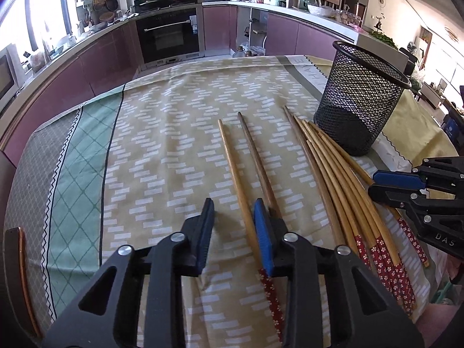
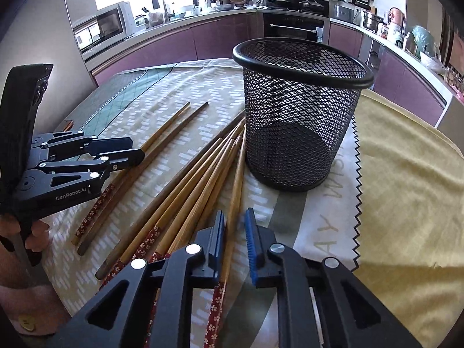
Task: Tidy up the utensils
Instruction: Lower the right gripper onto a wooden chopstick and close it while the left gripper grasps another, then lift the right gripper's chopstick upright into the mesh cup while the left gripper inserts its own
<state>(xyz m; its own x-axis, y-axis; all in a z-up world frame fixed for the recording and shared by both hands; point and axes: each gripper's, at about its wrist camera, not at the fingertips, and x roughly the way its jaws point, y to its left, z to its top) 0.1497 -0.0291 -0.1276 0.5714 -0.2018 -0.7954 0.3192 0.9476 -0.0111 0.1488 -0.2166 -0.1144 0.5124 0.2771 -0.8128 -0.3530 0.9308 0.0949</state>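
On the patterned tabletop [image 1: 162, 133], the left hand-held gripper [image 1: 234, 226] hangs low with its jaws apart and nothing between them. A pair of loose chopsticks [image 1: 246, 156] lies just right of its centre line, the nearer stick running under its right finger, long axes pointing away from the camera. Further right lies the chopstick bundle [image 2: 200, 179], fanned with its tips toward the empty mesh holder [image 2: 298, 110], which stands upright. The right hand-held gripper [image 2: 235, 232] is open too, straddling the bundle's rightmost stick, which runs straight ahead toward the holder; this gripper looks nearer to a grasp. The patterned chopstick ends vanish beneath both grippers, and whether either finger touches wood cannot be told.
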